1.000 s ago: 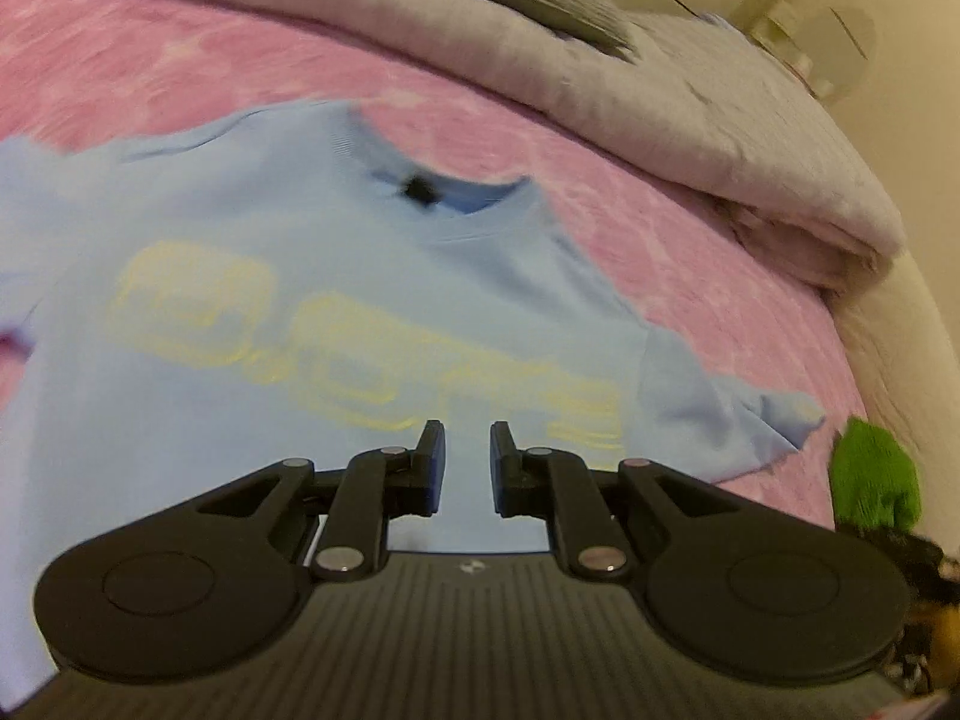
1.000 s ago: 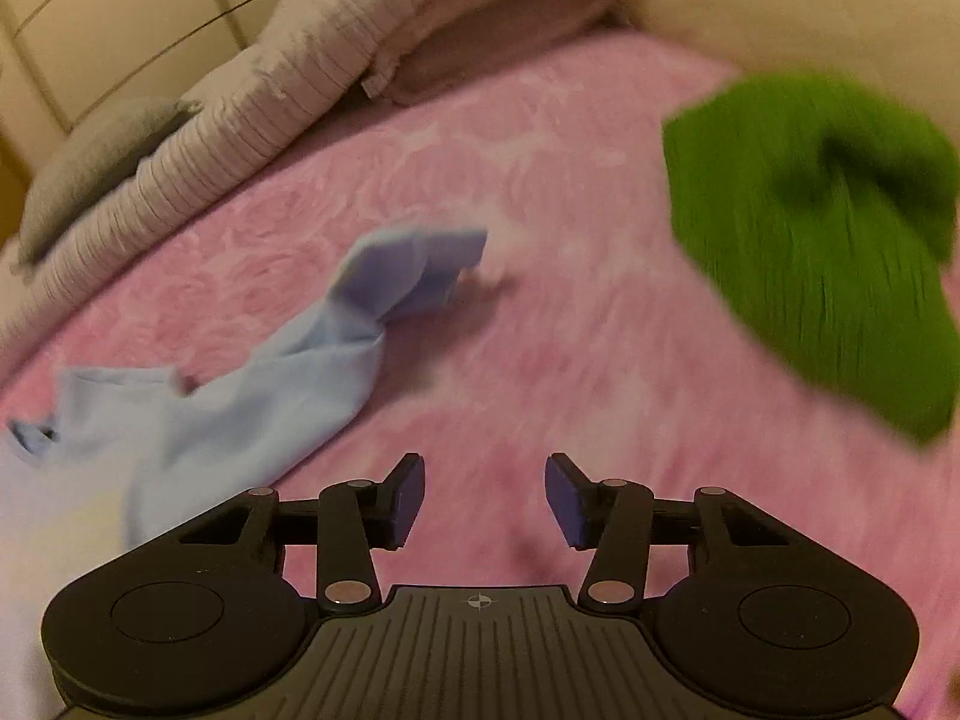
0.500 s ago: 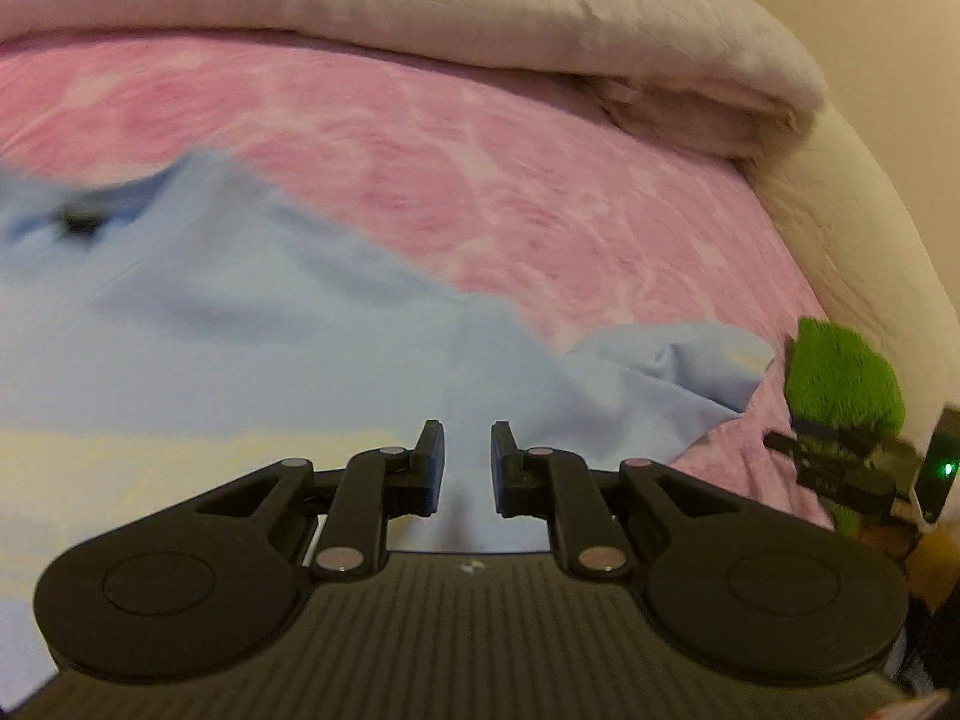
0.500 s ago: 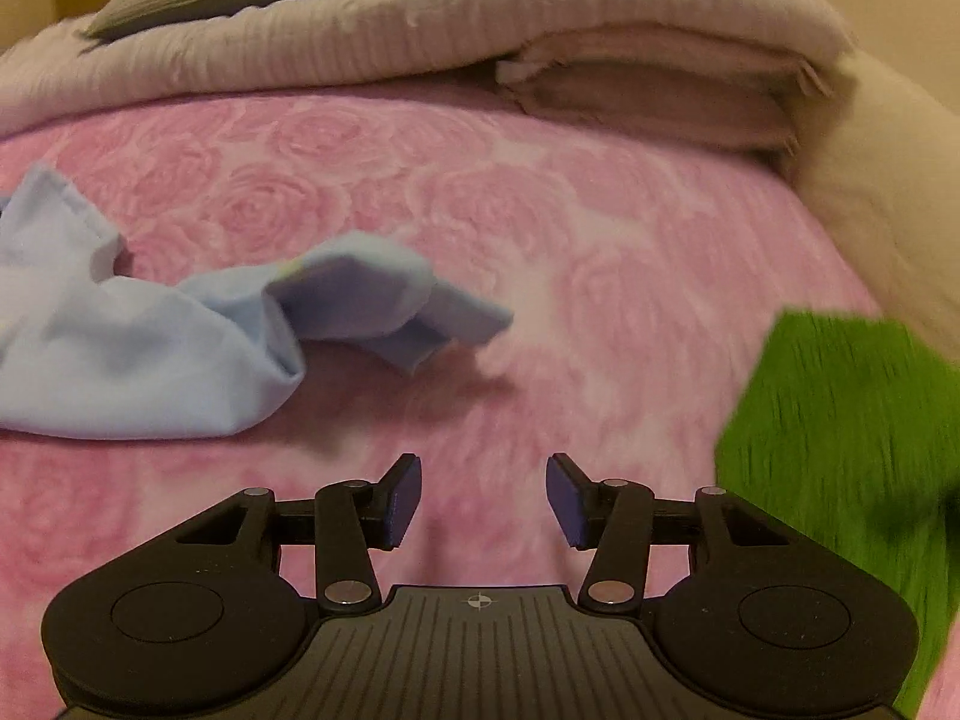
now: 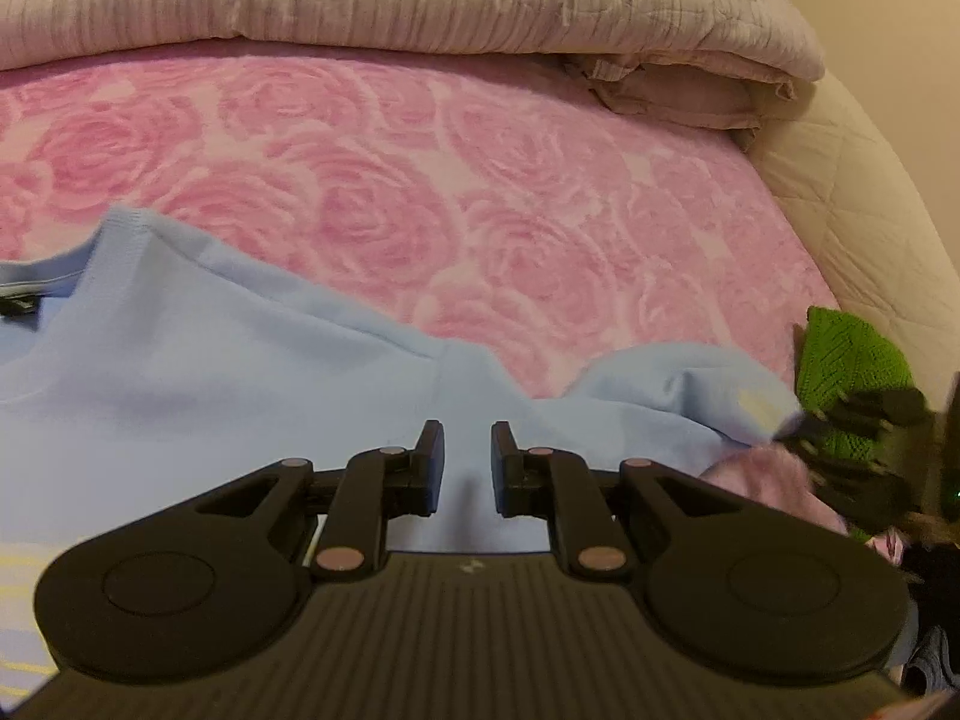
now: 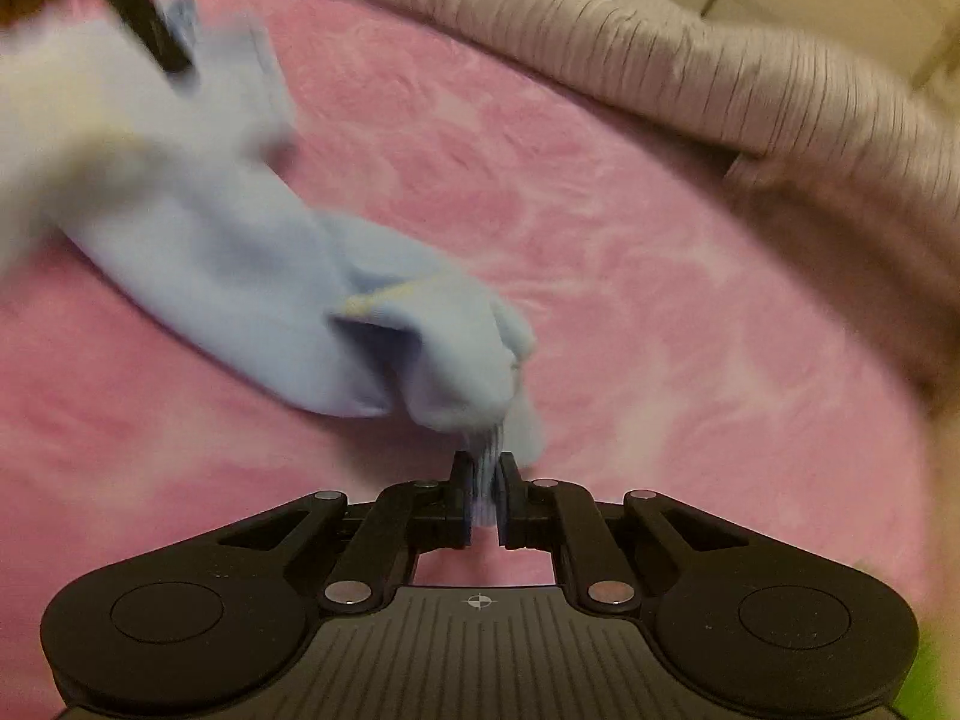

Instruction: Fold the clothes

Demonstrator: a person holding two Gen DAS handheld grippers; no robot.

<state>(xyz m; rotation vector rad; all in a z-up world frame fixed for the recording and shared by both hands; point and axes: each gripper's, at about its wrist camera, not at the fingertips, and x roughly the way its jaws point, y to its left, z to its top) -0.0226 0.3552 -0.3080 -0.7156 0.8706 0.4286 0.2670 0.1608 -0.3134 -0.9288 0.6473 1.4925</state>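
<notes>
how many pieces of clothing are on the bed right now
2. A light blue t-shirt lies spread on the pink bedspread, its sleeve pinched in the right gripper. A green knit item sits at the bed's right edge. Others may lie out of view.

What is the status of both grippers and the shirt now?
Right gripper shut on sleeve. Left gripper open above shirt. Green cloth beside sleeve.

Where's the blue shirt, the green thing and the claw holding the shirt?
blue shirt (image 5: pixel 240 372), left wrist view, its flat body
green thing (image 5: pixel 840 354), left wrist view, its knitted top
right claw (image 6: pixel 483 489), right wrist view, between its tips
</notes>
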